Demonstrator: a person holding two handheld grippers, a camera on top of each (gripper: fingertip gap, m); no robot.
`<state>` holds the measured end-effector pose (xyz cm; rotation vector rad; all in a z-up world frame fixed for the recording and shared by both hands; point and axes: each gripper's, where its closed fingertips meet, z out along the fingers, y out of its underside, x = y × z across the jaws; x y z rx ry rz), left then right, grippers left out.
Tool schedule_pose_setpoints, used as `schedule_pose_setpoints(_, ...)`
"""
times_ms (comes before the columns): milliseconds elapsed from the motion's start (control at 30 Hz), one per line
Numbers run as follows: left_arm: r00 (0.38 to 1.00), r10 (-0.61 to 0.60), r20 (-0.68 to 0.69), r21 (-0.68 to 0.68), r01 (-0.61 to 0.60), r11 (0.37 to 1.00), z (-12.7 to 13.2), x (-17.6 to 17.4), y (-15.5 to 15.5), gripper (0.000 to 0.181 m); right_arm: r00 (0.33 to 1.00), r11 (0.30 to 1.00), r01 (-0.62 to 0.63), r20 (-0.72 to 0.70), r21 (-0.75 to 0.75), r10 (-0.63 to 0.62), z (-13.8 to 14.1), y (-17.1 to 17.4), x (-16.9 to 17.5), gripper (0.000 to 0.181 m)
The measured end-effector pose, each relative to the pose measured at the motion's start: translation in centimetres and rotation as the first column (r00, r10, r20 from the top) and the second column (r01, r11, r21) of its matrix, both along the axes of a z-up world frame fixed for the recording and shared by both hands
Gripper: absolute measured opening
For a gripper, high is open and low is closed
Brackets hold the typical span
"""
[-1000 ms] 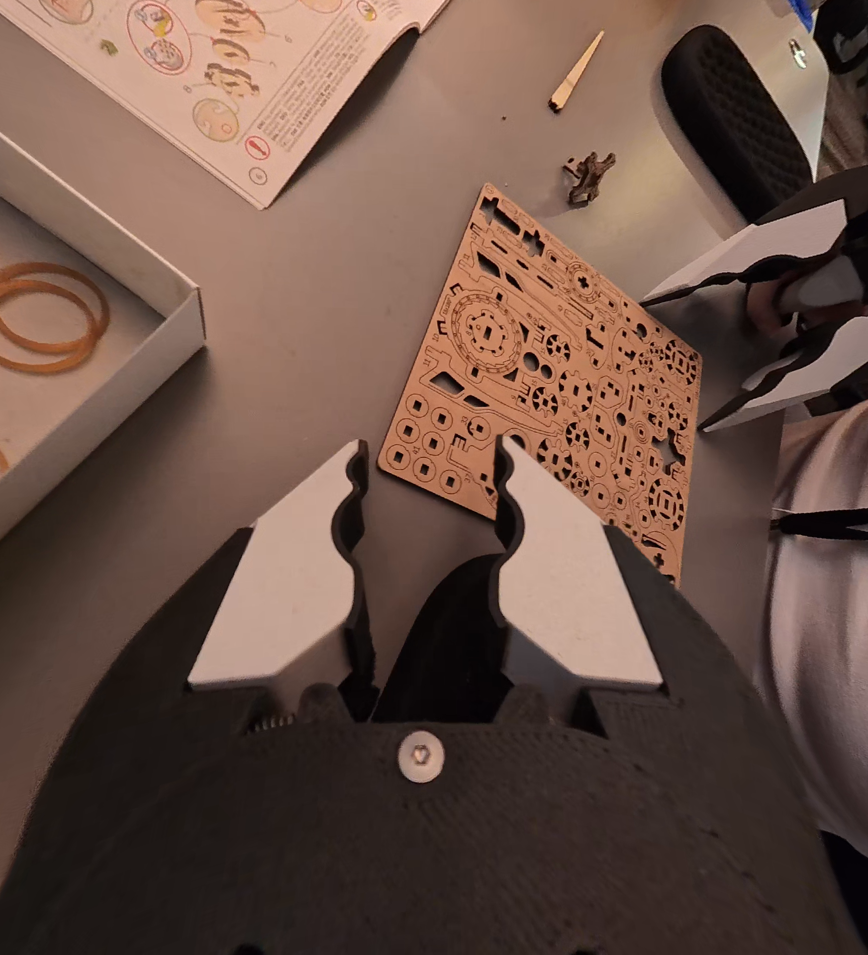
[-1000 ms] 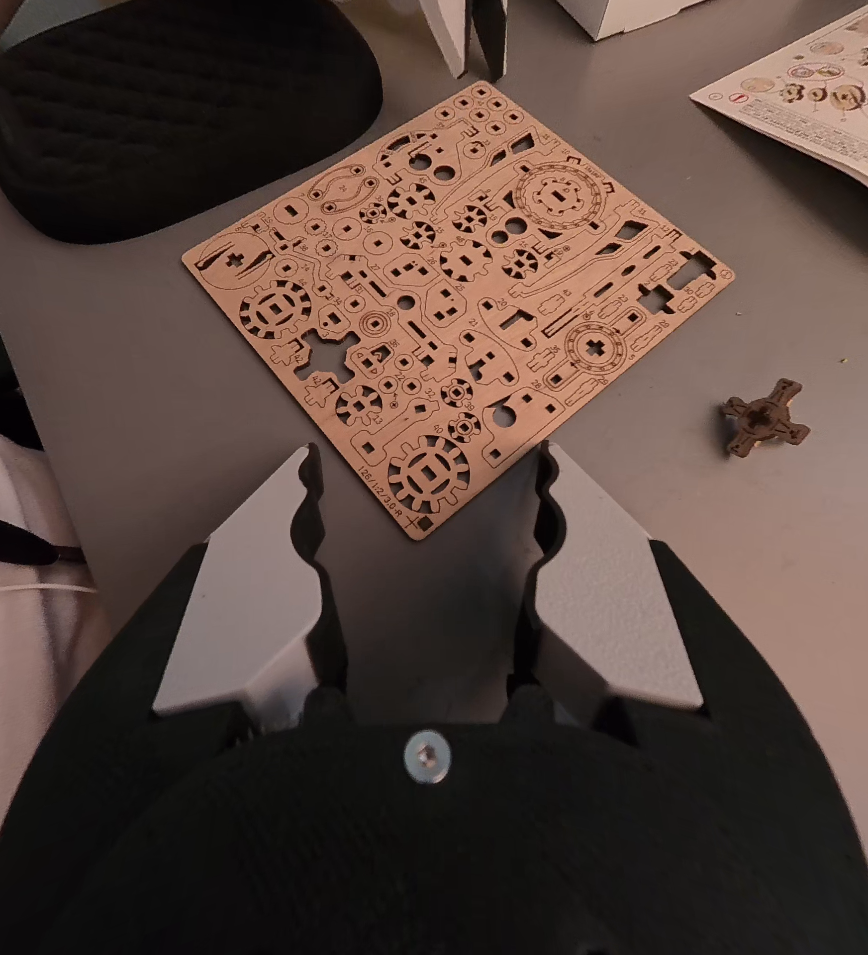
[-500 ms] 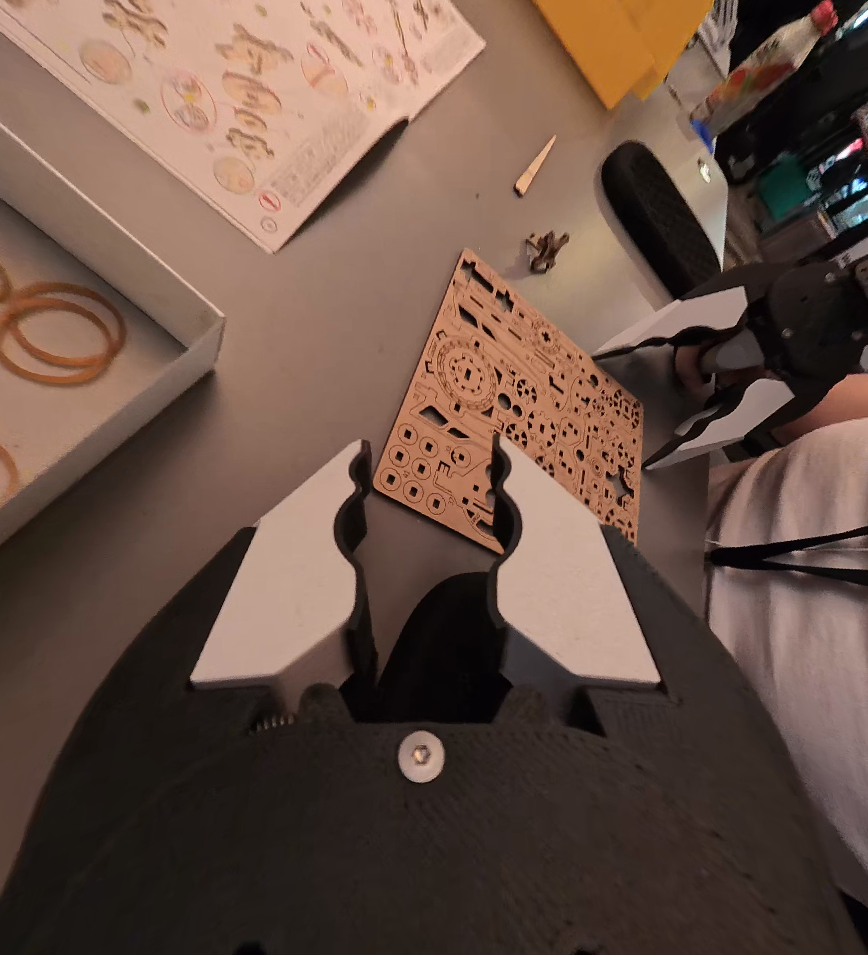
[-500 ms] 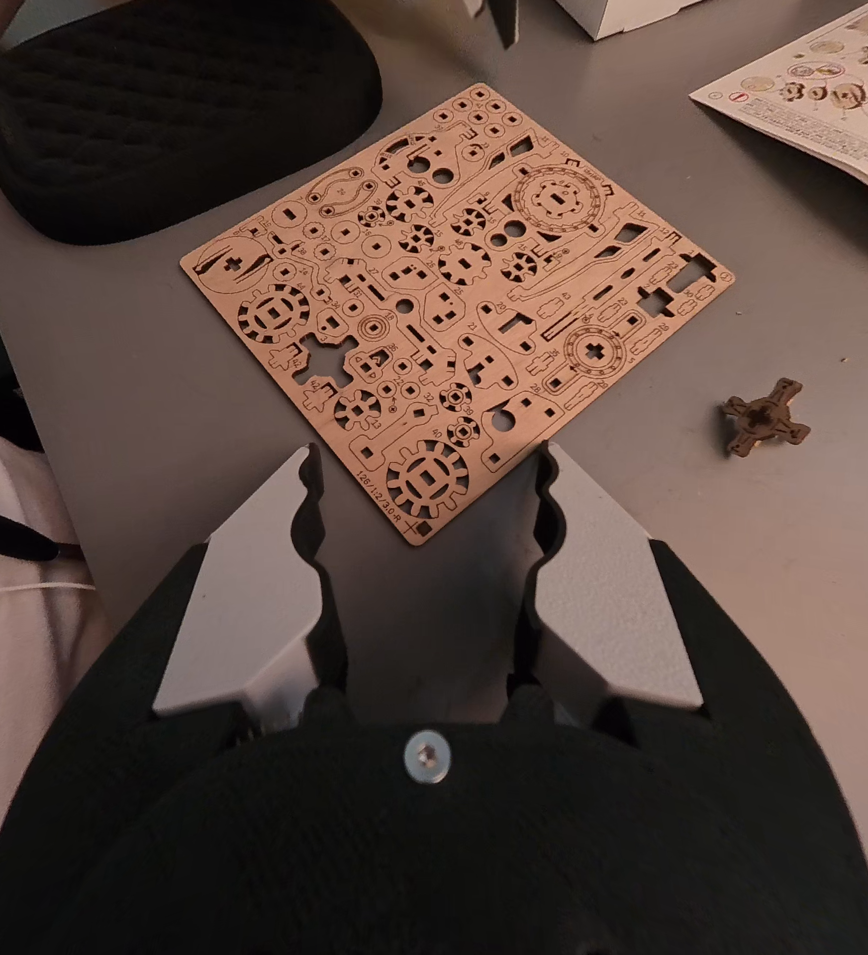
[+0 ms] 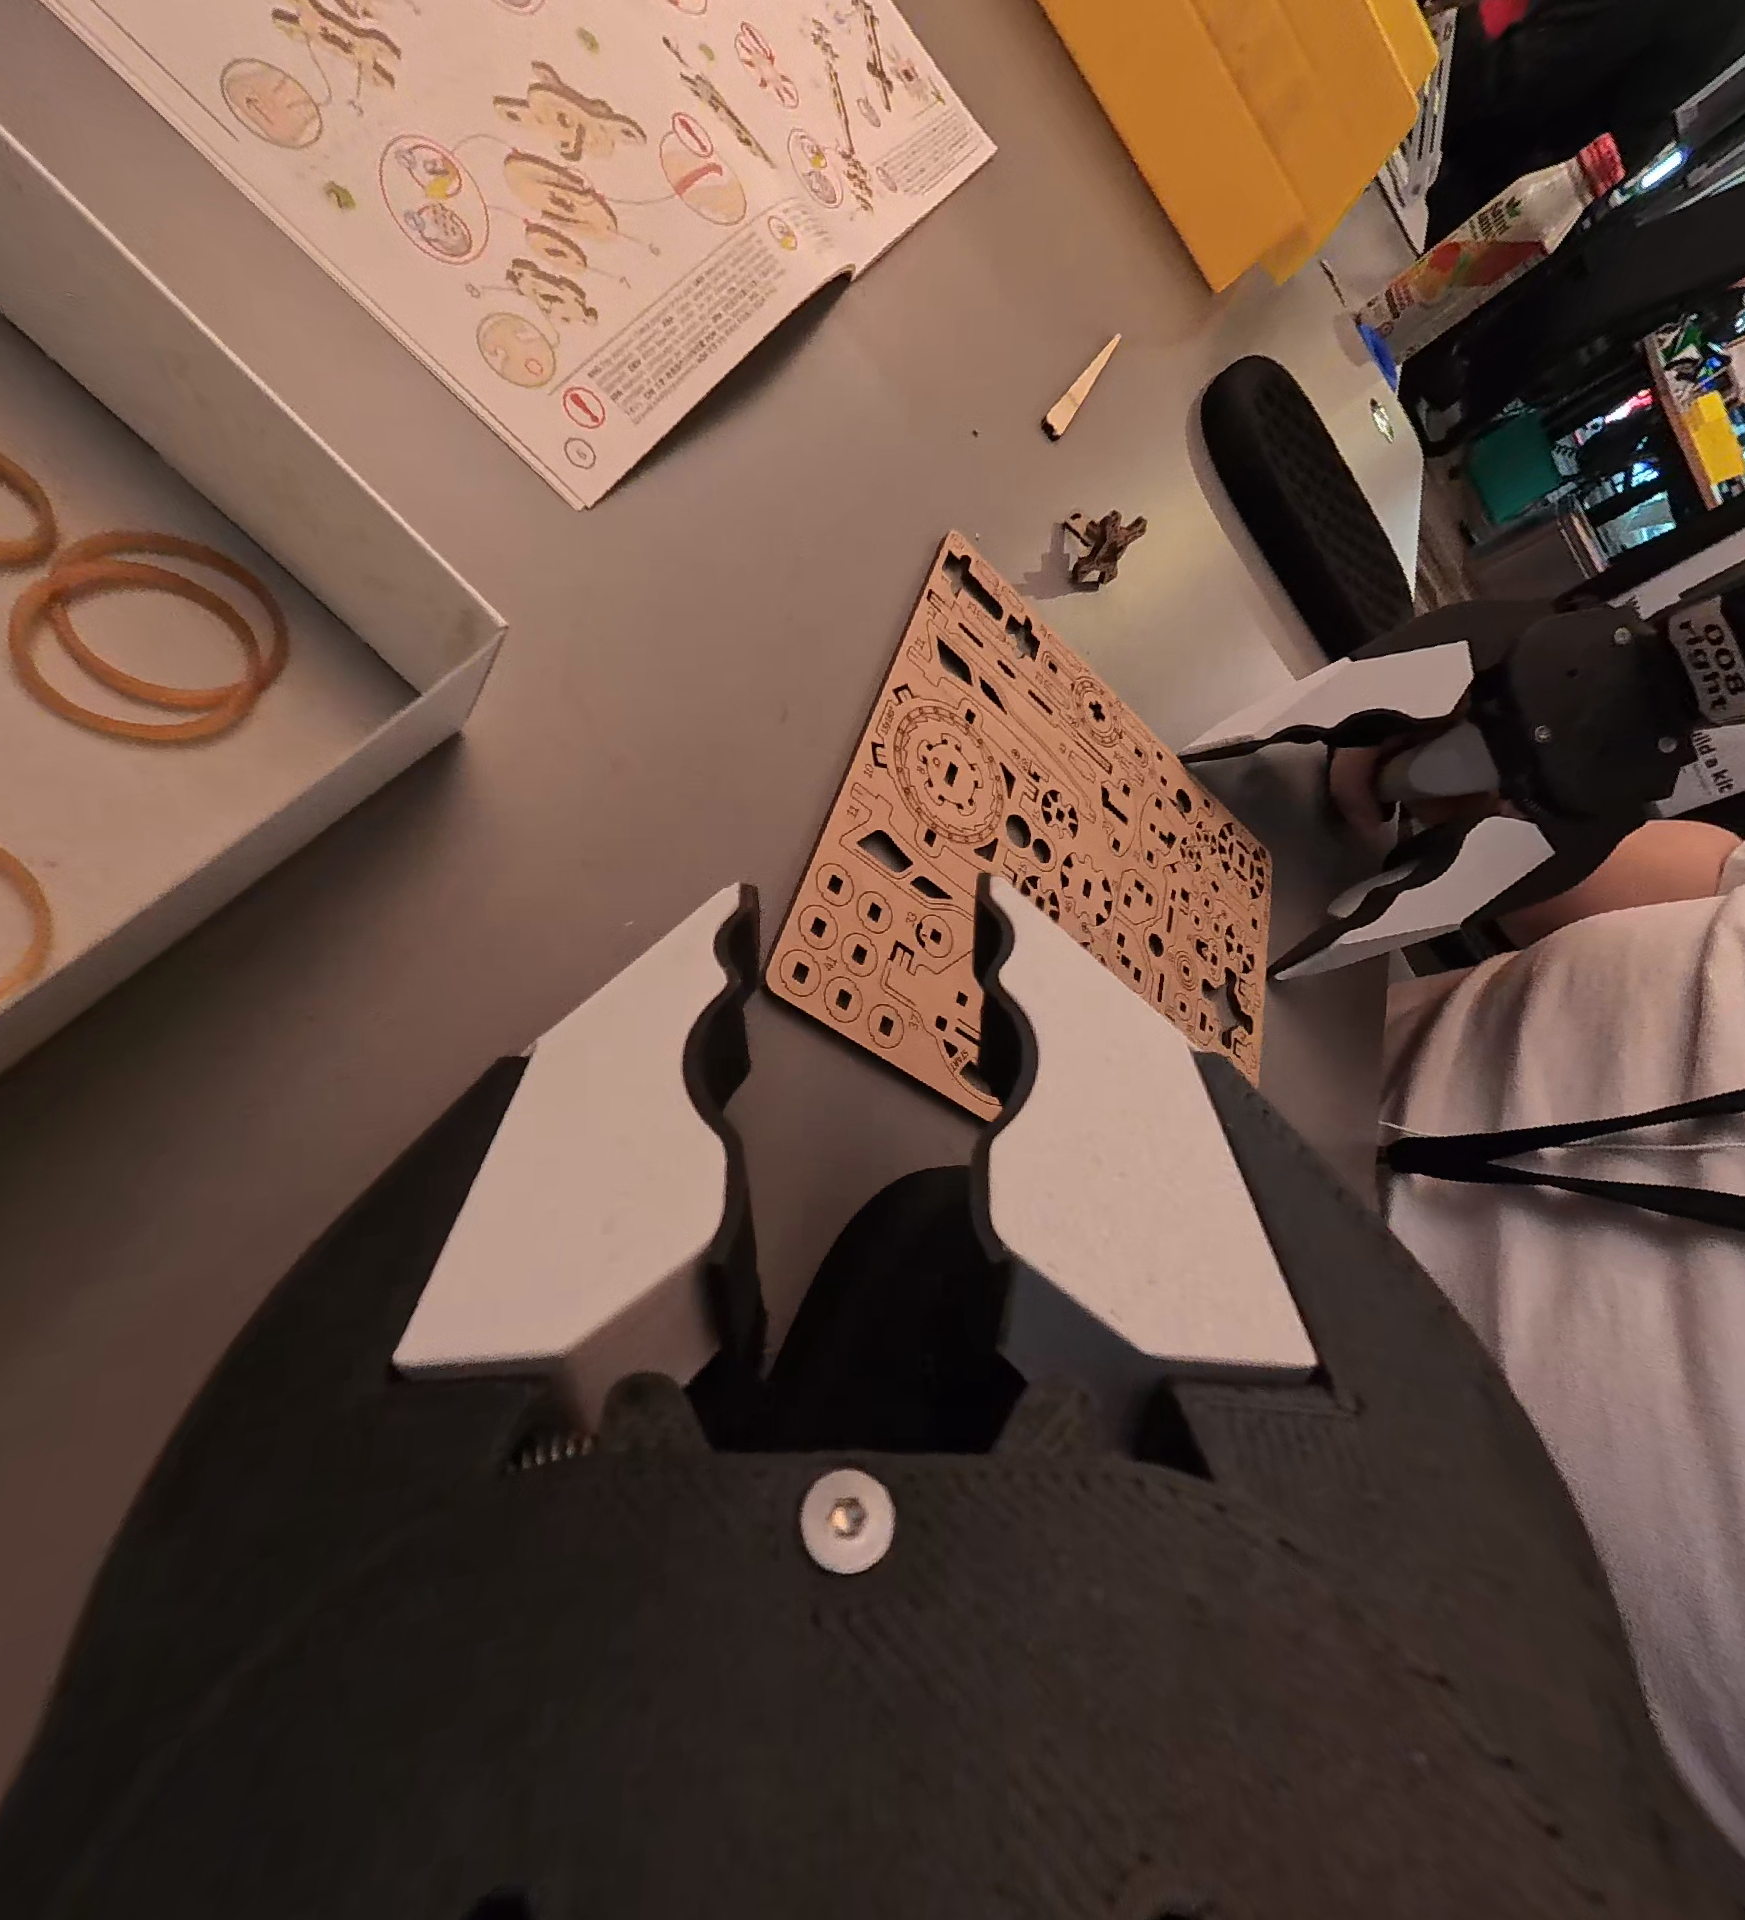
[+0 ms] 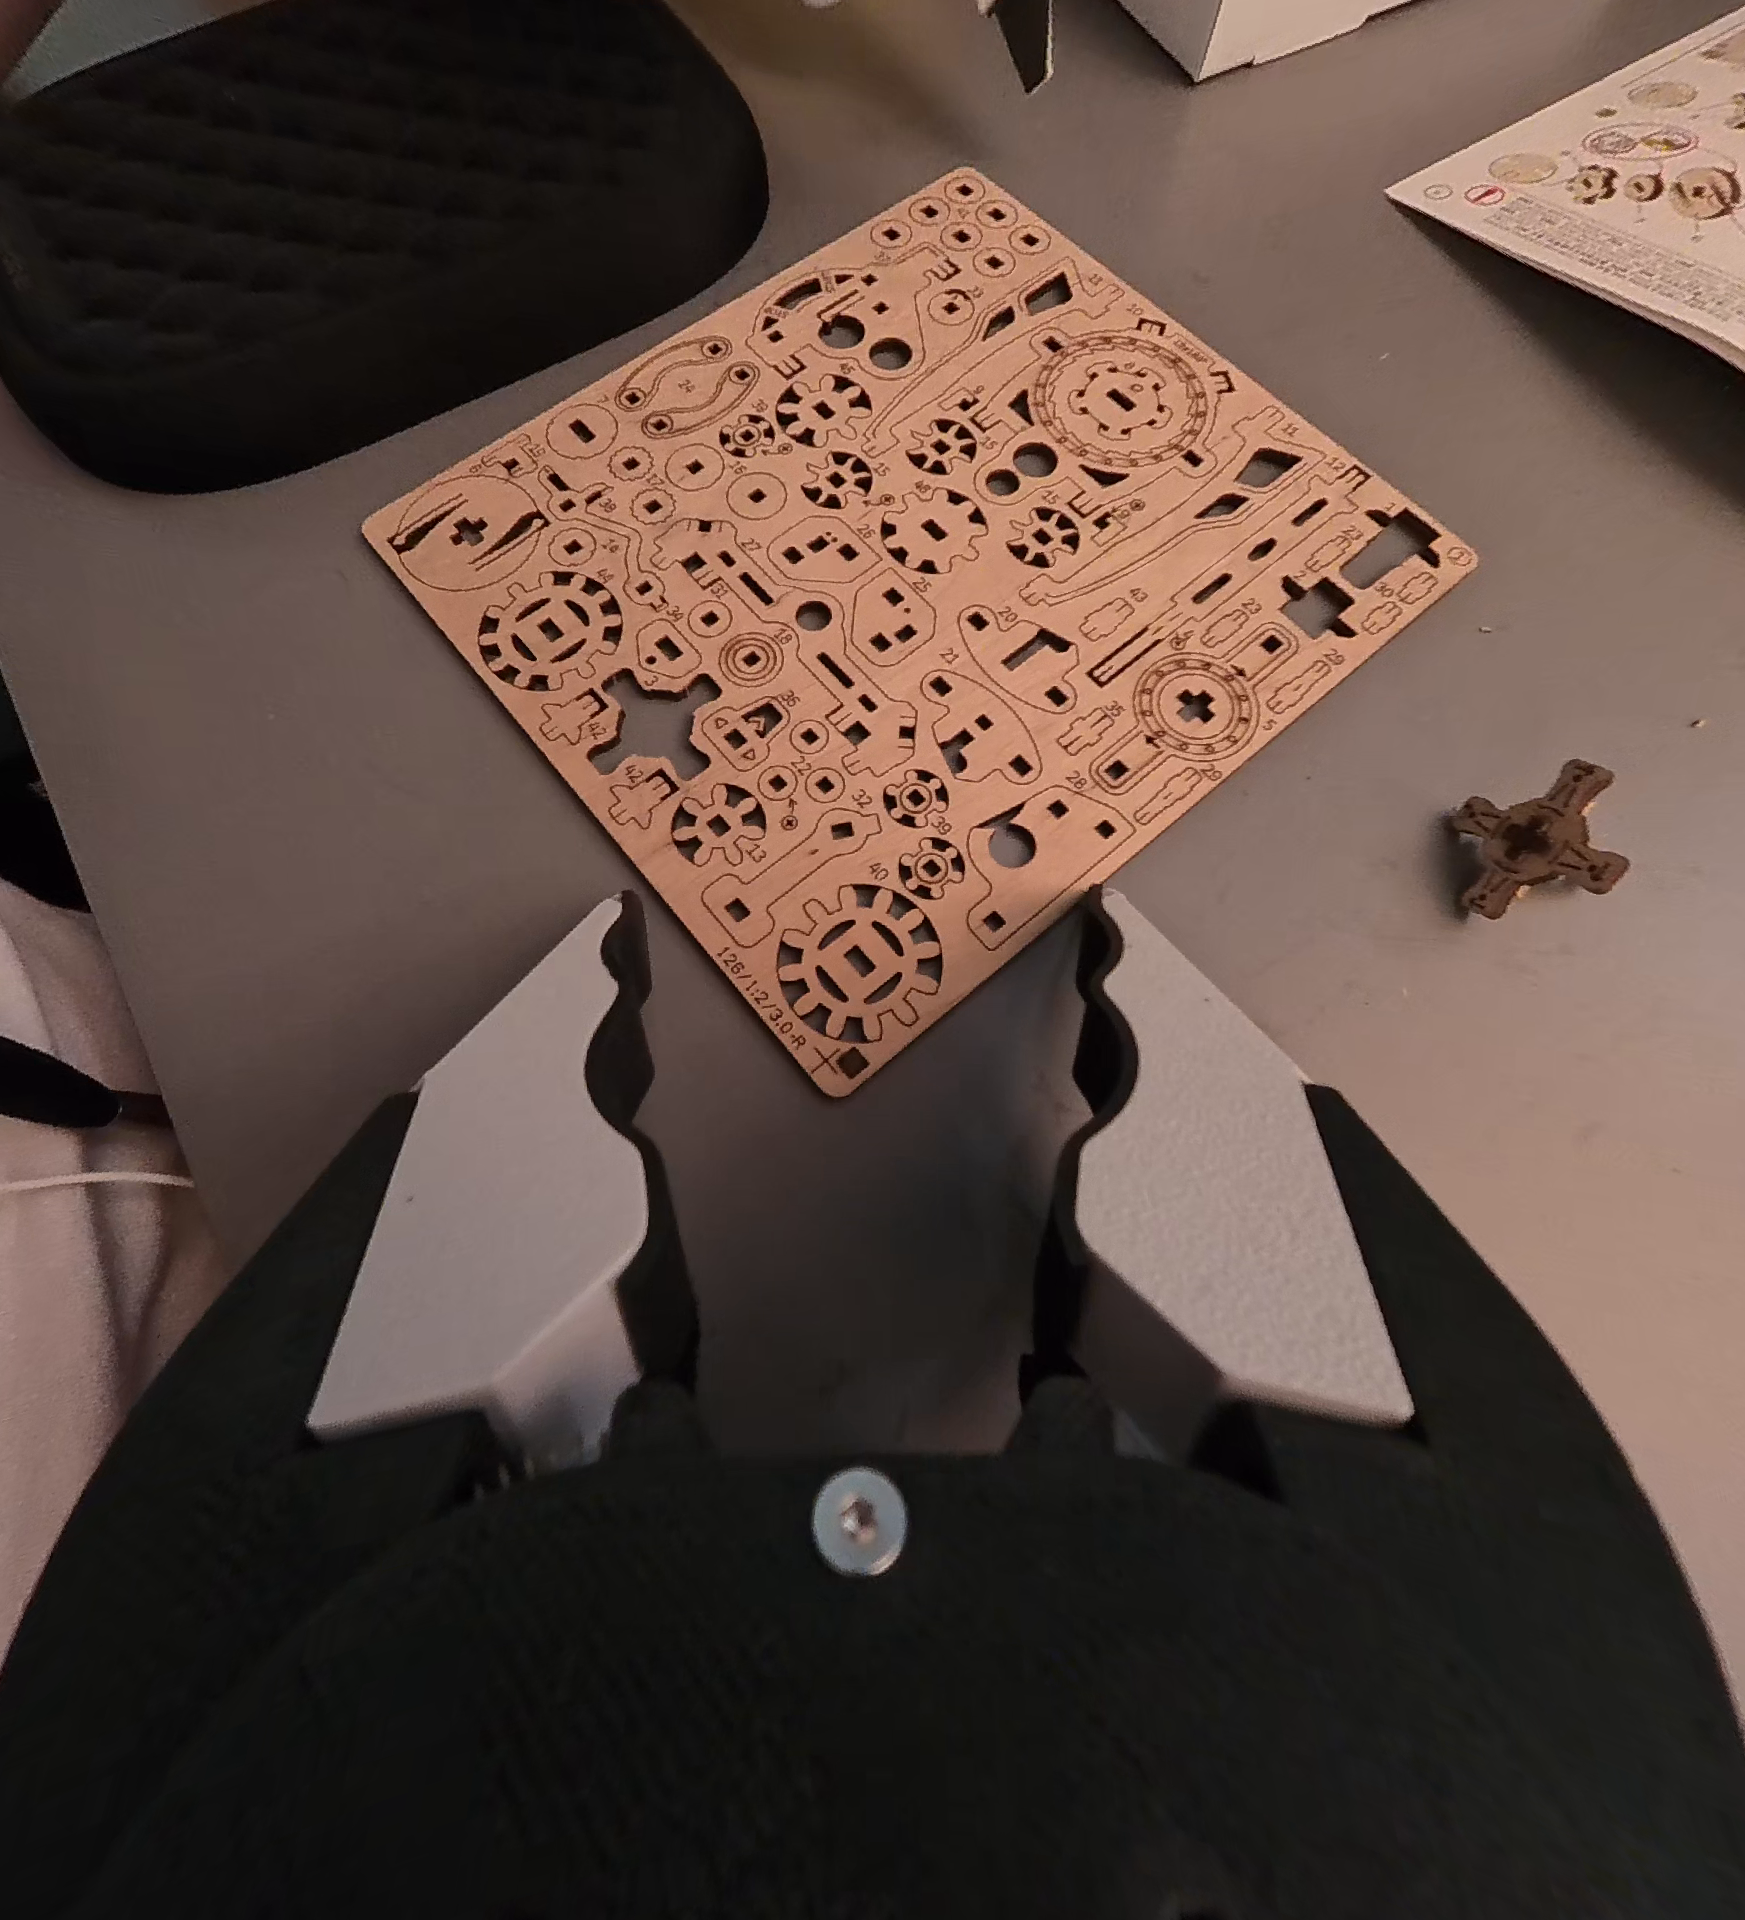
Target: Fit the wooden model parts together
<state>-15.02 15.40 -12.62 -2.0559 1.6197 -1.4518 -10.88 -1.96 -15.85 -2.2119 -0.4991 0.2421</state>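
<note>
A square laser-cut wooden parts sheet lies flat on the grey table and also shows in the left wrist view. A small dark cross-shaped wooden part lies loose to its right, also seen in the left wrist view. A pale wooden wedge lies farther off. My right gripper is open and empty, just above the sheet's near corner. My left gripper is open and empty, held above the sheet's opposite corner. The right gripper also shows in the left wrist view.
A white box with several rubber bands stands to the left. An instruction booklet lies beyond it. A black padded rest lies beside the sheet. A yellow bin stands at the back. A person's white shirt is at the table edge. Across from one pair of fingers to the other is roughly 20 cm.
My left gripper has pulled up and back from the sheet, and its fingers have nearly left the top of the right wrist view. The right gripper has barely moved. Both stay open.
</note>
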Motion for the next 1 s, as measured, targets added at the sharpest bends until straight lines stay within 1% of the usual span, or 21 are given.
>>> schedule_pose_setpoints(233,1.000,0.001,-0.009,-0.008,-0.001,1.000,-0.1,-0.1,0.0,0.038,1.000,1.000,0.000,-0.001,0.000,0.000,0.0,0.0,0.0,0.083)
schedule_pose_setpoints(600,0.998,-0.004,-0.056,0.005,0.004,1.000,-1.1,-0.2,0.0,0.035,1.000,1.000,0.000,-0.002,0.000,0.000,0.0,0.1,0.0,0.083)
schedule_pose_setpoints(1000,0.997,0.002,-0.077,0.071,0.003,0.997,-1.7,-0.3,0.4,0.035,1.000,1.000,0.002,-0.006,0.000,-0.002,0.0,0.1,0.0,0.082)
